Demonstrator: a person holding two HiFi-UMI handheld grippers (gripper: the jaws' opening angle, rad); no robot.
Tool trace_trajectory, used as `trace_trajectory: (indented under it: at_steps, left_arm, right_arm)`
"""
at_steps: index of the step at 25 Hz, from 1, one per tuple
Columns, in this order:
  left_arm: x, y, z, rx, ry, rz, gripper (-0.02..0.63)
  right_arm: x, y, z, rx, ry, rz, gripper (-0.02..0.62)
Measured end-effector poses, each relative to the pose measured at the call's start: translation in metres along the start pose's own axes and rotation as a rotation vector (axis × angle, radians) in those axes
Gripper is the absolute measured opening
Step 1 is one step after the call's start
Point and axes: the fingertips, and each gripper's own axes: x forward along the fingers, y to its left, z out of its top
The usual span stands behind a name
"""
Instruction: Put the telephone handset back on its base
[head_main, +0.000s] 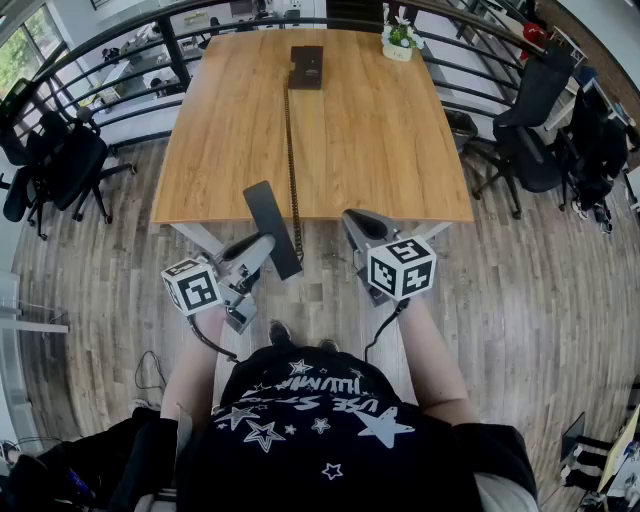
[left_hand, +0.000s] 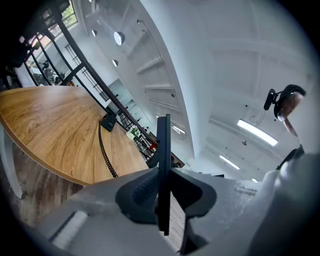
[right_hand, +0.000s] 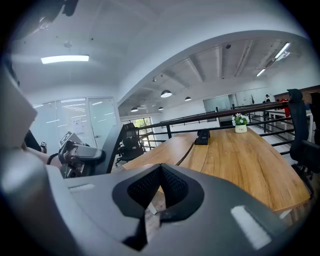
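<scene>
The flat black telephone handset (head_main: 271, 228) hangs in the air just off the table's near edge, and my left gripper (head_main: 264, 245) is shut on its lower end. In the left gripper view the handset (left_hand: 163, 160) stands edge-on between the pads of that gripper (left_hand: 162, 192). A coiled black cord (head_main: 292, 150) runs up the wooden table (head_main: 380, 140) to the black base (head_main: 306, 66) at the far end. My right gripper (head_main: 353, 218) hovers to the right of the handset, shut with nothing in it. In the right gripper view, the right gripper (right_hand: 160, 185) faces the base (right_hand: 202, 136).
A small white flower pot (head_main: 398, 42) stands at the table's far right corner. A black railing (head_main: 120, 75) curves round behind the table. Office chairs stand at the left (head_main: 55, 165) and right (head_main: 525, 130) on the wood floor.
</scene>
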Motion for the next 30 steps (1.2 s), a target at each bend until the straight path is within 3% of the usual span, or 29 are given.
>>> trace_trajectory:
  at_steps: [15,30]
  left_arm:
    - [-0.006,0.020,0.010,-0.014,0.018,-0.032,0.075]
    - [-0.015,0.061,0.036,-0.025,0.063,-0.104,0.075]
  right_arm:
    - [0.024,0.006,-0.002,0.009,0.006,-0.030,0.000]
    - [0.062,-0.001,-0.006,0.063,0.022,-0.147,0.002]
